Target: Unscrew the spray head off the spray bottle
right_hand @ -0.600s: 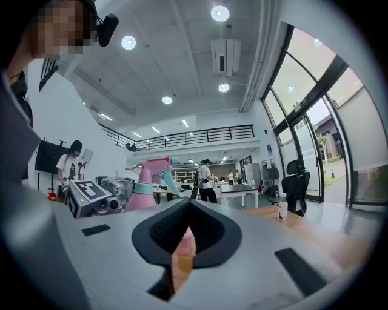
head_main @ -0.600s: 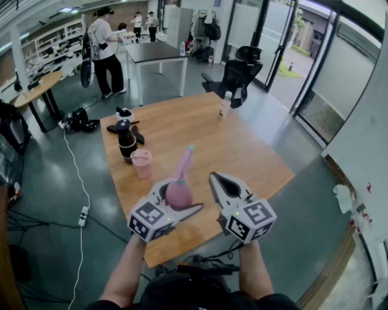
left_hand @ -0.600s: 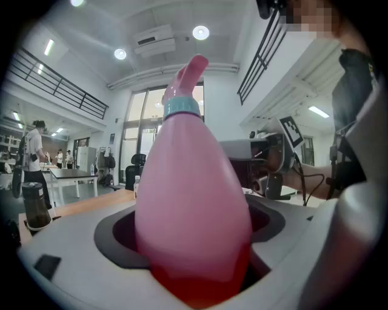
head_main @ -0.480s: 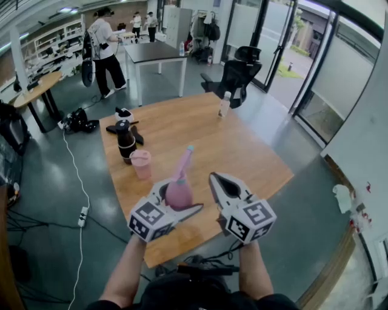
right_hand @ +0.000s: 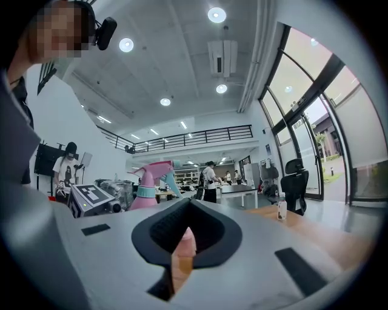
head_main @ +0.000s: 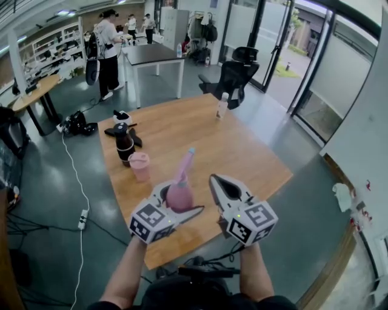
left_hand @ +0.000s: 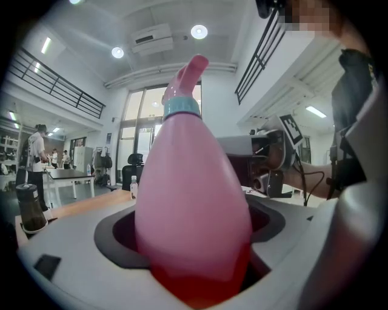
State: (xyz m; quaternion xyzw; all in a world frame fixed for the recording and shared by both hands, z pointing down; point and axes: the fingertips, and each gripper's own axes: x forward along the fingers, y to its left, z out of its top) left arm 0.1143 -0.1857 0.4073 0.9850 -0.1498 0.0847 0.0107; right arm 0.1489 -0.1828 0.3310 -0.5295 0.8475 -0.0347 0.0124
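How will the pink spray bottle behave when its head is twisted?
The spray bottle is smooth and tapering, so it may spin or slip in the left gripper. It looks like thin plastic: probably light and slightly squashy. Its long spray head could lever it sideways.

This is a large open-plan office or lab workspace: a light wooden tabletop [head_main: 242, 157] stands on a polished grey floor [head_main: 54, 181], with a black swivel office chair [head_main: 233, 75], a dark-topped table on white legs [head_main: 151, 53] and white wall shelves [head_main: 51, 39] beyond. Tall glass doors [head_main: 273, 36], round recessed ceiling lights [right_hand: 216, 14], a black-railed mezzanine [right_hand: 194, 138] and a standing person in a white shirt [head_main: 108, 51] show it too.
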